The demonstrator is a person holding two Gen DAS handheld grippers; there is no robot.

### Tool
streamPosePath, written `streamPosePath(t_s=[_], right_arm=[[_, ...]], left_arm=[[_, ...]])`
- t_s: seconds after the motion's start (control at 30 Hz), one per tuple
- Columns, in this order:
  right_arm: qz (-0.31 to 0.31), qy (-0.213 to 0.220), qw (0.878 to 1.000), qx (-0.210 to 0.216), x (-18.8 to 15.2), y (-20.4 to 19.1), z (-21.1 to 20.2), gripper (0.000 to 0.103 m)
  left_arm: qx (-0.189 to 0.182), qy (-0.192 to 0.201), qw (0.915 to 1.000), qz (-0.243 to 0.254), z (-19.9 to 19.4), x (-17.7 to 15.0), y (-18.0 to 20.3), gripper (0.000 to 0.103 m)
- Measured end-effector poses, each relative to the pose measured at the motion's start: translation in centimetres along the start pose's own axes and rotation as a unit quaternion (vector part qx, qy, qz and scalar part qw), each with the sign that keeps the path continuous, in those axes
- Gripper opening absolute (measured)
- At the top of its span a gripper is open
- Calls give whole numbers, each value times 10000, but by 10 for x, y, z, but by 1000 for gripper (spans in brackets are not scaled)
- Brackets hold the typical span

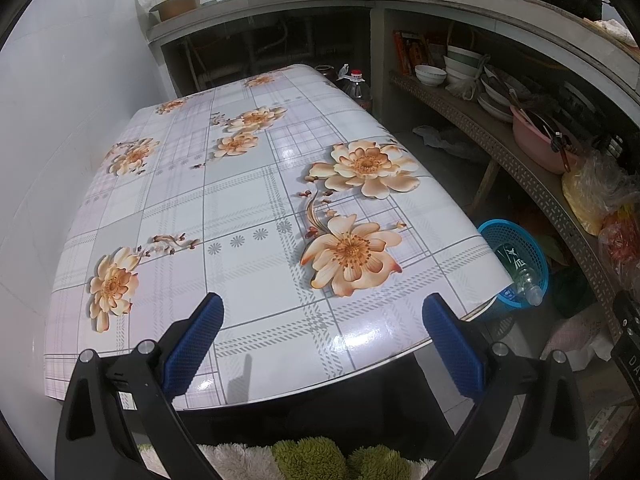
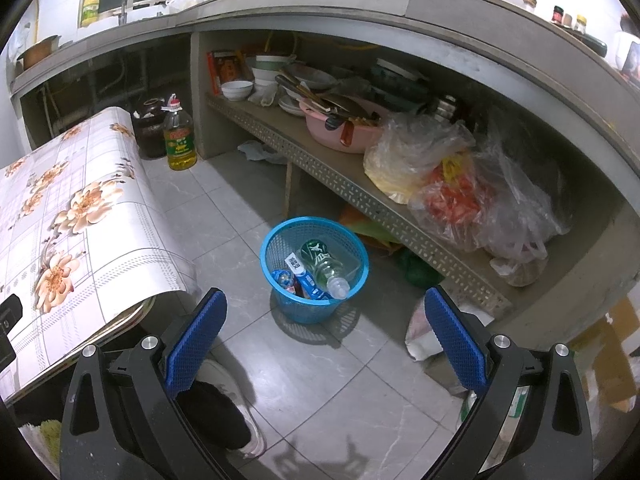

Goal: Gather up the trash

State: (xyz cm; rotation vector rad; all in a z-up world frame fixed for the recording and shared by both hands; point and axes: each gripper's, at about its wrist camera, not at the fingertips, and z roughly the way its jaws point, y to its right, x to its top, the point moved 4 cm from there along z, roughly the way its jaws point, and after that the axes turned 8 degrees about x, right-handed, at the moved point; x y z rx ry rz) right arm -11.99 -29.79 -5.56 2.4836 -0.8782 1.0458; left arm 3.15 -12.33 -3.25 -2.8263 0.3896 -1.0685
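A blue mesh wastebasket (image 2: pixel 280 300) stands on the tiled floor beside the table. Inside it lie a clear plastic bottle (image 2: pixel 326 270) with a green label and some blue and white wrappers (image 2: pixel 306 280). In the left wrist view the same basket (image 1: pixel 532 252) shows past the table's right edge, the bottle (image 1: pixel 524 278) poking out. My left gripper (image 1: pixel 322 314) hangs open over the near edge of the flower-patterned table (image 1: pixel 240 200), nothing between its blue pads. My right gripper (image 2: pixel 326 310) is open above the floor, just short of the basket, and holds nothing.
A low shelf (image 2: pixel 360 188) under the concrete counter carries bowls, a pink basin (image 2: pixel 340 132) and plastic bags (image 2: pixel 460 184). A cooking oil bottle (image 2: pixel 180 140) and a dark jar stand on the floor by the table's far end. A person's shoe (image 2: pixel 236 408) is under my right gripper.
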Motion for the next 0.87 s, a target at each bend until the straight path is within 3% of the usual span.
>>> streamPosePath(t_s=[0.87], right_arm=[[-36,-12,10000,24,3,2,2,95]], left_arm=[[-50,-124,9999,-5,4,-2,-1,97]])
